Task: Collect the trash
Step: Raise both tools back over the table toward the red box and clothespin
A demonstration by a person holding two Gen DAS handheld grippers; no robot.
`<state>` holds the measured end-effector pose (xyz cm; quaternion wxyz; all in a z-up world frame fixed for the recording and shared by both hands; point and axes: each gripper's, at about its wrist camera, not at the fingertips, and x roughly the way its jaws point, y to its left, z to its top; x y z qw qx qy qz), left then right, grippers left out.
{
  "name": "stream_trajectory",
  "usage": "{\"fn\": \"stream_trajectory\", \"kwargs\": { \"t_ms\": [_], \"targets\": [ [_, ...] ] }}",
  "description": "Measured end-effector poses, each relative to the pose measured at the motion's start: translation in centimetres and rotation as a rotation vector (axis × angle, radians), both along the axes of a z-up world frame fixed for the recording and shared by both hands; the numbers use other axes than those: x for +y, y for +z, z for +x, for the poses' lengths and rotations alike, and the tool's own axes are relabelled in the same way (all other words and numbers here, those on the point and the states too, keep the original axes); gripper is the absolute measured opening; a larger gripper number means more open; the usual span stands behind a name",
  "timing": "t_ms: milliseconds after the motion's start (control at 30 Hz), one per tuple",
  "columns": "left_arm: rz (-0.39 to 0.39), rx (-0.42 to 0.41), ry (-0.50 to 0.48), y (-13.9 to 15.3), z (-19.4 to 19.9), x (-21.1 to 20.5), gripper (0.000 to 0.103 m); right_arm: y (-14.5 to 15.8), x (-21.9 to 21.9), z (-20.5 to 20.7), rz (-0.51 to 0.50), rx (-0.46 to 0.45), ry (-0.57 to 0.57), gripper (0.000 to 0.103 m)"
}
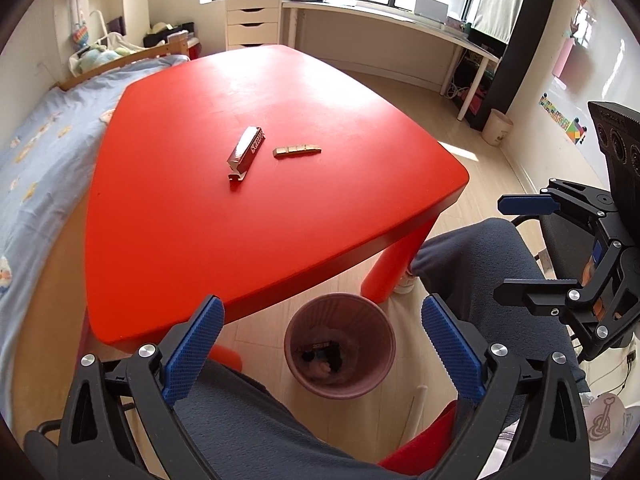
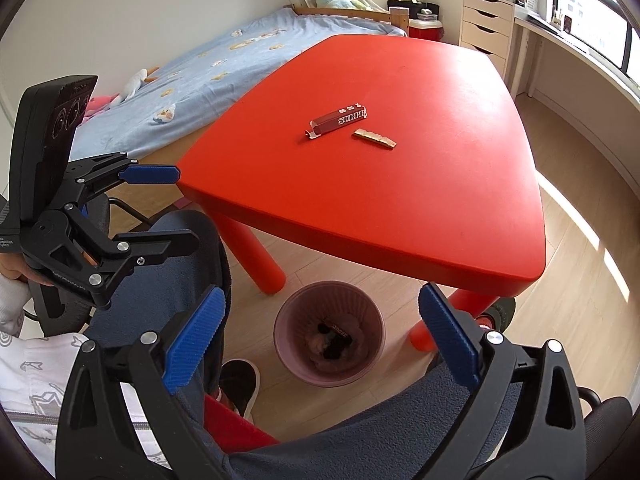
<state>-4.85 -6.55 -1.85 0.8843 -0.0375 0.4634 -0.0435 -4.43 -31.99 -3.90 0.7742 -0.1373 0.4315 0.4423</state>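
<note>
A red candy wrapper [image 1: 246,151] and a small gold wrapper [image 1: 297,151] lie side by side near the middle of the red table [image 1: 200,240]; they also show in the right wrist view, the red wrapper [image 2: 339,120] and the gold wrapper [image 2: 374,137]. A pink waste bin [image 1: 340,350] with some trash inside stands on the floor below the table's near edge, also in the right wrist view [image 2: 330,334]. My left gripper [image 1: 322,346] is open and empty above the bin. My right gripper [image 2: 320,336] is open and empty, also above the bin.
The person's knees in grey trousers [image 1: 480,264] flank the bin. A bed [image 2: 208,64] lies beside the table. A desk [image 1: 392,20] and white drawers [image 1: 253,20] stand under the window. A second small bin [image 1: 497,126] stands by the wall.
</note>
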Motion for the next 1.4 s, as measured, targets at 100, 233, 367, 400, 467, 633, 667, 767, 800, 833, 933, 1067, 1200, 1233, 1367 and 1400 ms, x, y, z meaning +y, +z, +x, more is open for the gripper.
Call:
{"fn": "stream_trajectory", "kwargs": {
  "t_ms": [100, 233, 367, 400, 467, 633, 667, 767, 800, 833, 933, 1067, 1200, 1233, 1367, 1400],
  "targets": [
    [0.005, -0.004, 0.005, 0.0, 0.0, 0.0, 0.095, 0.0, 0.0, -0.1, 0.0, 0.002, 0.002, 0.097],
    [0.012, -0.013, 0.0, 0.0, -0.1, -0.1, 0.095, -0.1, 0.1, -0.1, 0.002, 0.006, 0.001, 0.098],
    [-0.007, -0.004, 0.008, -0.1, -0.1, 0.1, 0.095, -0.1, 0.1, 0.0, 0.004, 0.015, -0.002, 0.098],
    [-0.008, -0.003, 0.009, -0.1, -0.1, 0.2, 0.095, -0.1, 0.1, 0.1, 0.004, 0.016, -0.002, 0.098],
    [-0.009, -0.005, 0.009, 0.0, -0.2, 0.3, 0.095, 0.0, 0.2, 0.1, 0.006, 0.015, 0.0, 0.098],
    [-0.013, -0.003, 0.009, 0.0, -0.1, 0.5, 0.095, 0.3, 0.4, 0.3, 0.014, 0.012, 0.009, 0.098],
    [-0.014, -0.003, 0.009, 0.1, 0.0, 0.6, 0.095, 0.4, 0.4, 0.3, 0.014, 0.011, 0.012, 0.098],
    [-0.015, -0.009, 0.014, 0.3, 0.2, 0.9, 0.095, 0.7, 0.6, 0.6, 0.016, 0.001, 0.022, 0.098],
    [-0.016, -0.01, 0.016, 0.4, 0.3, 1.1, 0.095, 0.9, 0.7, 0.7, 0.015, -0.003, 0.024, 0.098],
    [-0.017, -0.012, 0.019, 0.5, 0.5, 1.2, 0.095, 1.0, 0.8, 1.0, 0.017, -0.006, 0.027, 0.098],
    [-0.018, -0.021, 0.026, 0.8, 1.1, 1.8, 0.095, 1.5, 1.1, 1.9, 0.012, -0.02, 0.038, 0.098],
    [0.0, -0.036, 0.022, 1.6, 2.4, 2.7, 0.095, 2.5, 1.9, 3.5, 0.003, -0.051, 0.066, 0.098],
    [0.019, -0.054, 0.02, 2.5, 4.0, 3.8, 0.095, 3.7, 2.9, 5.7, 0.002, -0.083, 0.095, 0.098],
    [0.019, -0.059, 0.019, 2.8, 4.5, 4.1, 0.095, 3.9, 3.1, 6.2, 0.001, -0.089, 0.103, 0.098],
    [0.033, -0.065, 0.015, 3.2, 6.2, 5.0, 0.095, 4.4, 4.4, 8.2, -0.012, -0.11, 0.14, 0.098],
    [0.039, -0.062, 0.014, 3.2, 6.7, 5.2, 0.095, 4.4, 4.8, 8.6, -0.017, -0.114, 0.15, 0.098]
  ]
}}
